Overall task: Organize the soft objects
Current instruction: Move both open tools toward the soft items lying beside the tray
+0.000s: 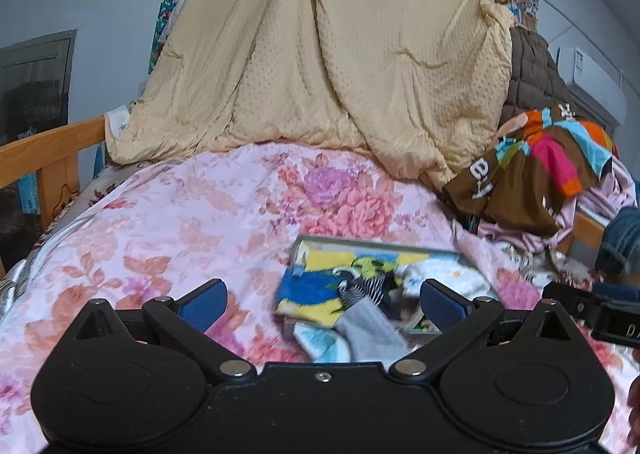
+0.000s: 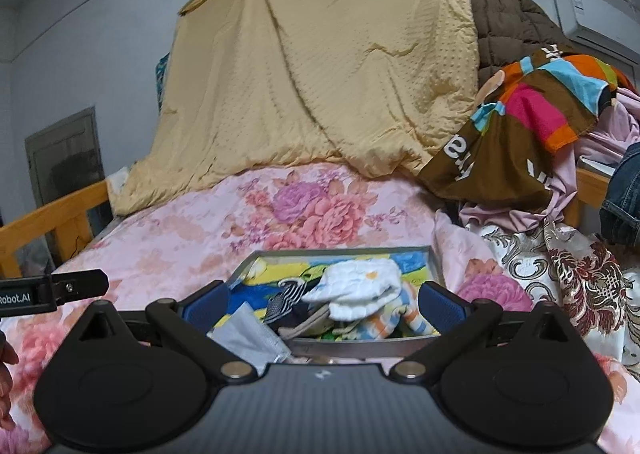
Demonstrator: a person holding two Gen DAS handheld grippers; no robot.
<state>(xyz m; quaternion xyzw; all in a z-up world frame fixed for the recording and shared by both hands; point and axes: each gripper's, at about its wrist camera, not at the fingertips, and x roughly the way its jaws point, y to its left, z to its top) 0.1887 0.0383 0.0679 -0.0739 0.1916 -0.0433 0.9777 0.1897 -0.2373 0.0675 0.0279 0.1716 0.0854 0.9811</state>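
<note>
A shallow grey tray (image 1: 380,245) (image 2: 340,252) with a yellow-and-blue printed bottom lies on the floral bed cover. It holds a pile of small soft items: a white padded cloth (image 2: 356,288) (image 1: 444,276), a striped sock (image 1: 366,288) (image 2: 282,304), and a grey sock (image 1: 370,328) (image 2: 250,336) hanging over the near rim. My left gripper (image 1: 322,304) is open and empty, above the tray's left part. My right gripper (image 2: 324,304) is open and empty, just above the pile.
The pink floral bed cover (image 1: 180,234) (image 2: 192,238) spreads left. A tan blanket (image 1: 340,53) hangs behind. A colourful brown garment (image 1: 532,169) (image 2: 520,125) and heaped clothes lie at the right. A wooden bed rail (image 1: 44,153) runs at the left.
</note>
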